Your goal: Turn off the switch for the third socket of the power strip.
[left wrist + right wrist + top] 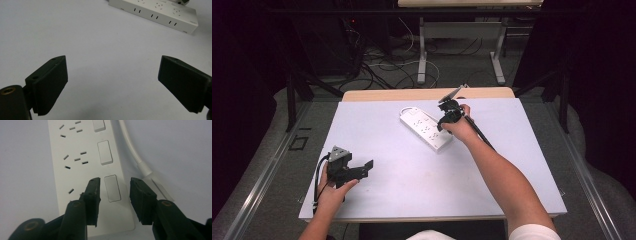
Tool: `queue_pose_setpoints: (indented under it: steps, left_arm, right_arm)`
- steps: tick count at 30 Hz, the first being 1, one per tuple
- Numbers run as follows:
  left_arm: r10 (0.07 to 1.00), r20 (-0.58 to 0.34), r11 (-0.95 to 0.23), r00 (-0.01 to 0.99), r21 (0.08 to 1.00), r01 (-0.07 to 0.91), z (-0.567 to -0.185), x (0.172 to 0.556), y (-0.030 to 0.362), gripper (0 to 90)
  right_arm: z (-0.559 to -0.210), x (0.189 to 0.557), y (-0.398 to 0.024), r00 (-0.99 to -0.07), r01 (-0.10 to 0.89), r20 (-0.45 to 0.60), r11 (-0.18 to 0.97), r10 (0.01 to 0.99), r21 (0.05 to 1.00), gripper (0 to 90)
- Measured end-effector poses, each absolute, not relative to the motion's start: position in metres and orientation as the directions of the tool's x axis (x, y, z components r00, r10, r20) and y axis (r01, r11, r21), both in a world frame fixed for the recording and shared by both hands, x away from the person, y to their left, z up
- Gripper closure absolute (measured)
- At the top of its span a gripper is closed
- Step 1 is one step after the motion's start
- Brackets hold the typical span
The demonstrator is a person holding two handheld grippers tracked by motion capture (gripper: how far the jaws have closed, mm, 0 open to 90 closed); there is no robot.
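One white bench (377, 195) carries a white power strip (426, 128), which lies at an angle a little past the middle toward the far edge, sockets and rocker switches facing up. Its white cord (136, 152) runs off alongside the switch side.

Over the strip's far end, the right hand-held gripper (447, 117) points down at the strip; in the right gripper view (115, 202) its jaws stand a little apart, one on each side of the end switch (112, 188), clamped on nothing.

Near the front left corner, well apart from the strip, the left hand-held gripper (362, 169) sits over bare bench, its jaws spread wide and empty in the left gripper view (112, 85).
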State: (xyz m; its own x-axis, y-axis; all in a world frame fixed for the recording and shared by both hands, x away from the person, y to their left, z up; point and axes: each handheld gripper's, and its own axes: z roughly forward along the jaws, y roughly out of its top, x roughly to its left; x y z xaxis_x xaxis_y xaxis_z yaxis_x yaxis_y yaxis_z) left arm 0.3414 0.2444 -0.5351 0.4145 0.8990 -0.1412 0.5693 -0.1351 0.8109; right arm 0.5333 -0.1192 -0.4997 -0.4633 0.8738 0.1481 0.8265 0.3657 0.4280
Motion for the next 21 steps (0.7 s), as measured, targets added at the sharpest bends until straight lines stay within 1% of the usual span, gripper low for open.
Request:
queue_pose_setpoints:
  steps: [2, 3, 5, 6, 8, 9, 11, 14, 21]
  left_arm:
    - [0.899, -0.141, -0.136, 0.415, 0.811, 0.569, -0.535, 0.341, 0.244, 8.9]
    - [0.899, -0.141, -0.136, 0.416, 0.811, 0.569, -0.535, 0.341, 0.244, 8.9]
    - [0.898, -0.140, -0.138, 0.416, 0.811, 0.569, -0.535, 0.341, 0.244, 9.0]
    - [0.899, -0.140, -0.138, 0.416, 0.810, 0.569, -0.535, 0.341, 0.244, 8.9]
    - [0.898, -0.140, -0.138, 0.416, 0.811, 0.569, -0.535, 0.341, 0.244, 8.9]
    - [0.898, -0.140, -0.137, 0.416, 0.811, 0.569, -0.535, 0.341, 0.244, 9.0]
    - [0.898, -0.141, -0.137, 0.416, 0.810, 0.570, -0.535, 0.342, 0.244, 8.9]
    - [0.898, -0.140, -0.138, 0.417, 0.810, 0.569, -0.535, 0.342, 0.244, 8.9]
    - [0.898, -0.141, -0.136, 0.417, 0.812, 0.567, -0.536, 0.342, 0.243, 8.9]
  right_arm:
    - [-0.499, 0.533, -0.119, -0.461, 0.827, 0.150, 0.362, 0.875, 0.429, 54.5]
    - [-0.501, 0.533, -0.119, -0.469, 0.814, 0.156, 0.356, 0.869, 0.459, 52.6]
    - [-0.499, 0.532, -0.118, -0.454, 0.821, 0.146, 0.349, 0.879, 0.451, 50.4]
    - [-0.498, 0.532, -0.118, -0.465, 0.817, 0.142, 0.361, 0.874, 0.450, 49.5]
    - [-0.495, 0.532, -0.118, -0.462, 0.824, 0.138, 0.367, 0.876, 0.432, 48.1]
    - [-0.496, 0.532, -0.118, -0.466, 0.818, 0.145, 0.363, 0.873, 0.447, 47.6]
    - [-0.495, 0.531, -0.117, -0.465, 0.820, 0.157, 0.357, 0.871, 0.447, 46.7]
    - [-0.493, 0.529, -0.116, -0.457, 0.819, 0.147, 0.351, 0.877, 0.453, 44.8]
    - [-0.490, 0.527, -0.114, -0.496, 0.805, 0.152, 0.386, 0.855, 0.451, 41.7]
